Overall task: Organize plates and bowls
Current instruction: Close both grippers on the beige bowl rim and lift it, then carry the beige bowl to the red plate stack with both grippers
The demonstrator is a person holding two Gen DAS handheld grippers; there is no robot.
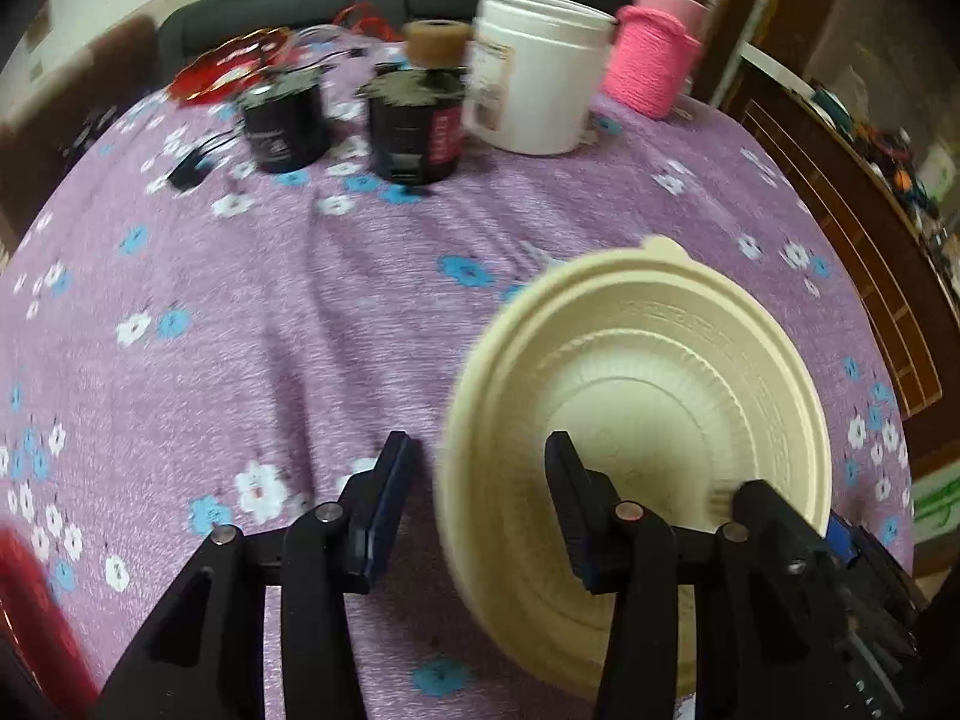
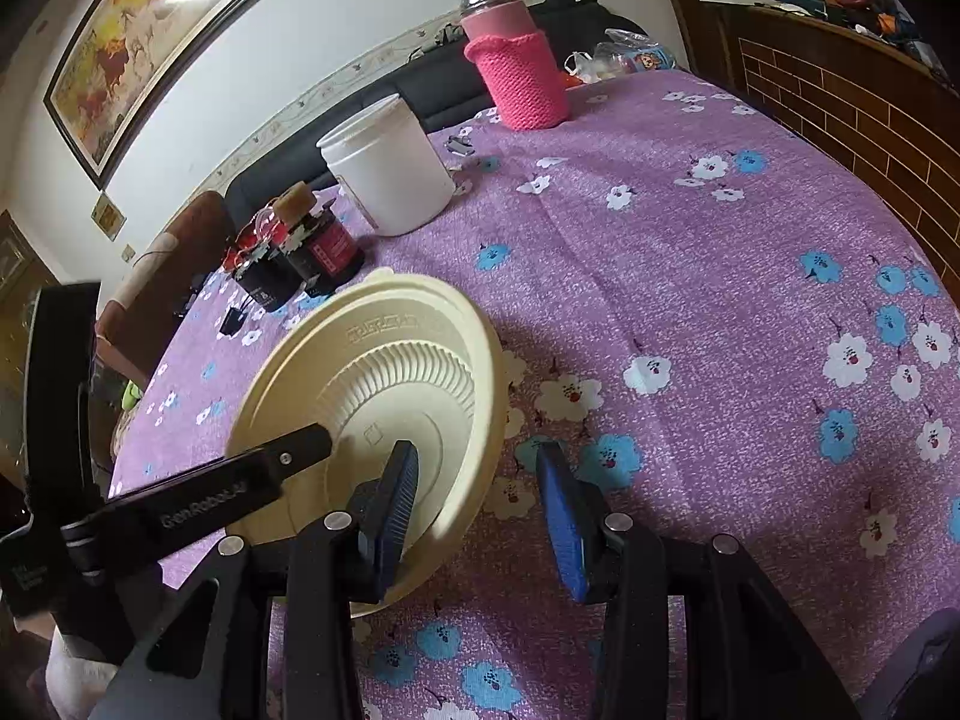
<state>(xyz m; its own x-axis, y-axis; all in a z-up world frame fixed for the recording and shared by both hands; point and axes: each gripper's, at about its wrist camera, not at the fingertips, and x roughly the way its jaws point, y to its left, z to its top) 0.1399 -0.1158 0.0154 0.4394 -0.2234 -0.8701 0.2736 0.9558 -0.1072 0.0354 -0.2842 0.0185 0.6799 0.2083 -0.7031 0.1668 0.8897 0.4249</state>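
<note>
One cream bowl [image 1: 636, 396] tilted on edge, hollow facing my left gripper [image 1: 480, 516], whose spread jaws straddle its rim at 6 o'clock; right gripper [image 2: 480, 516] likewise unclenched.

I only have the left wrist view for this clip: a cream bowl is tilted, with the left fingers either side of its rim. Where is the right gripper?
Observer: The right gripper is open, with its fingers either side of the bowl rim too.
Reviewer: Which face of the bowl does it see?
Observer: The underside, which has a ribbed ring and an embossed mark near the rim.
Reviewer: Is there anything behind the pink-sleeved flask?
Observer: A plastic bag of items lies there.
</note>
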